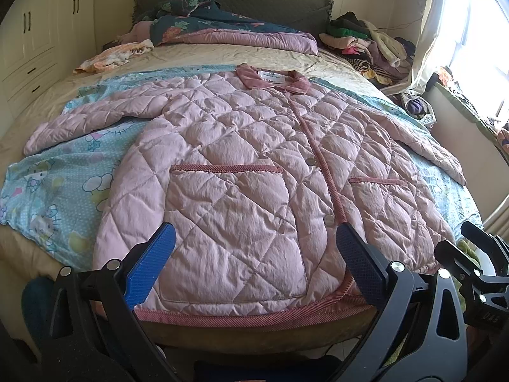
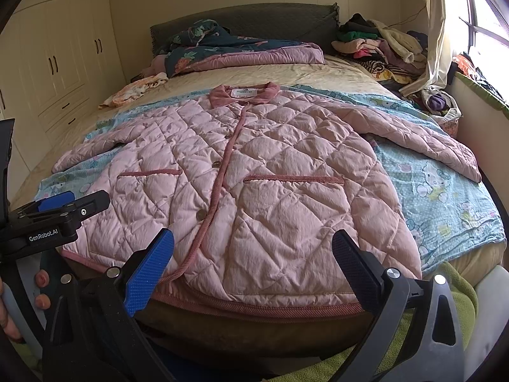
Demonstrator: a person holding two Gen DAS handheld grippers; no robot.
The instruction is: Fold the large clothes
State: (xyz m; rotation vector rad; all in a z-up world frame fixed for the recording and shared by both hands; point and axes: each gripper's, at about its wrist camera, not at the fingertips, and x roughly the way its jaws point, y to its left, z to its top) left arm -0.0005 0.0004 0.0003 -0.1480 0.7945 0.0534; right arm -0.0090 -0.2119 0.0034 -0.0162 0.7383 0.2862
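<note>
A pink quilted jacket (image 1: 241, 159) lies flat and face up on the bed, buttoned, collar far, hem at the near edge, both sleeves spread out. It also shows in the right wrist view (image 2: 254, 175). My left gripper (image 1: 254, 251) is open and empty, just above the hem at the jacket's left pocket. My right gripper (image 2: 254, 254) is open and empty, above the hem at the right pocket. The right gripper shows at the right edge of the left wrist view (image 1: 477, 254), and the left gripper at the left edge of the right wrist view (image 2: 60, 210).
A blue cartoon-print sheet (image 1: 63, 184) lies under the jacket on the bed (image 1: 222, 54). Folded quilts (image 1: 222, 28) sit by the headboard. A heap of clothes (image 1: 369, 44) fills the far right corner by the window. Cupboards (image 1: 35, 31) line the left wall.
</note>
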